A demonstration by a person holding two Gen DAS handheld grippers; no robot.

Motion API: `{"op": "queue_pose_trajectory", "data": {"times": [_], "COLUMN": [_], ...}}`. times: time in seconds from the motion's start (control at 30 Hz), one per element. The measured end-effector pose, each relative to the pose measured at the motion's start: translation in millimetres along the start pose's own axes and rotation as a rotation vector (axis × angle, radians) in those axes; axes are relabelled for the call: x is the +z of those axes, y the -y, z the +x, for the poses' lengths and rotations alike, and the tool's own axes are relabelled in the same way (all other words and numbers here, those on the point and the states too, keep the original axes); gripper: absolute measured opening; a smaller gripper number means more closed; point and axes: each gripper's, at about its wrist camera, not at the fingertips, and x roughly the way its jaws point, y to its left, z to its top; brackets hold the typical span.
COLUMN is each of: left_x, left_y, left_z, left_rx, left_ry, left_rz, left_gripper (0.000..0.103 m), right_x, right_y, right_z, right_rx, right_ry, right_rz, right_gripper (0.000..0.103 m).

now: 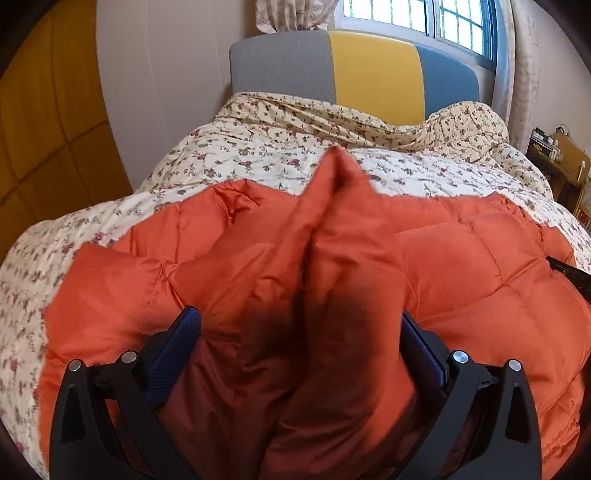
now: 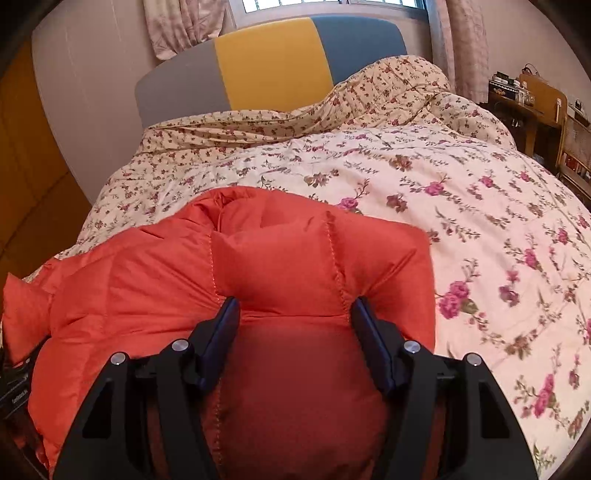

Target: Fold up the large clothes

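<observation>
Orange puffer jacket [image 1: 461,258] on bed, bunched btwn both jaws.

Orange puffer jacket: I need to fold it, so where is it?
The orange puffer jacket lies on the floral quilt at the bed's near end, bunched between both grippers' fingers.

Daylight from the window [image 1: 417,18] behind; fisheye-bent edges, dark vignetted corners, blurred near fabric.

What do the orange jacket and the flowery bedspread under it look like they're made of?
The orange jacket looks like a thin, slightly shiny synthetic shell, probably nylon or polyester, over soft puffy filling: stitched seams divide it into swollen panels. The flowery bedspread looks like matte woven cotton or a blend, printed with flowers and lightly quilted; it creases softly without shine. The exact fibres cannot be told.
</observation>
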Motion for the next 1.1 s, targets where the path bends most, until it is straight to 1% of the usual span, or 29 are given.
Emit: {"op": "queue_pose_trajectory", "data": {"times": [0.1, 0.17, 0.3, 0.37, 0.4, 0.43, 0.47, 0.5, 0.53, 0.57, 0.67, 0.77, 0.83, 1.0, 1.1], "left_x": [0, -1, 2, 3, 1, -1, -1, -3, -5, -8, -12, -14, -16, -17, -22], "left_y": [3, 4, 7, 7, 7, 7, 7, 10, 11, 10, 7, 11, 13, 11, 5], "left_z": [2, 1, -8, -25, -37, -41, -41, -36, -29, -22, -13, -8, -6, -9, -26], "left_rx": [0.015, 0.020, 0.040, 0.064, 0.062, 0.049, 0.046, 0.067, 0.082, 0.063, 0.039, 0.048, 0.054, 0.052, 0.041], "left_ry": [-0.010, -0.013, -0.032, -0.009, 0.024, 0.036, 0.031, 0.006, -0.020, -0.045, -0.048, -0.053, -0.057, -0.059, -0.067], "left_rz": [0.015, 0.018, 0.038, 0.025, 0.006, -0.002, 0.000, 0.017, 0.028, 0.024, 0.013, 0.028, 0.036, 0.032, 0.008], "left_gripper": [0.100, 0.100, 0.100, 0.100, 0.100, 0.100, 0.100, 0.100, 0.100, 0.100, 0.100, 0.100, 0.100, 0.100, 0.100], "right_x": [0, 3, -1, -7, -11, -14, -18, -21, -24, -26, -30, -32, -33, -34, -33], "right_y": [3, 4, 3, 0, 0, -1, -1, -1, 1, 2, 1, 4, 3, 1, 3], "right_z": [0, -10, -61, -76, -78, -77, -71, -65, -57, -53, -46, -39, -37, -37, -40], "right_rx": [0.019, 0.025, 0.088, 0.084, 0.076, 0.069, 0.044, 0.027, 0.029, 0.029, 0.023, 0.032, 0.022, 0.029, 0.038], "right_ry": [-0.013, -0.020, 0.038, 0.042, 0.033, 0.023, 0.008, -0.005, -0.020, -0.022, -0.021, -0.029, -0.029, -0.028, -0.028], "right_rz": [0.011, 0.018, 0.019, -0.007, -0.020, -0.028, -0.042, -0.046, -0.039, -0.037, -0.045, -0.038, -0.047, -0.042, -0.031], "right_gripper": [0.063, 0.063, 0.064, 0.064, 0.064, 0.064, 0.064, 0.064, 0.065, 0.066, 0.068, 0.069, 0.069, 0.070, 0.071]}}
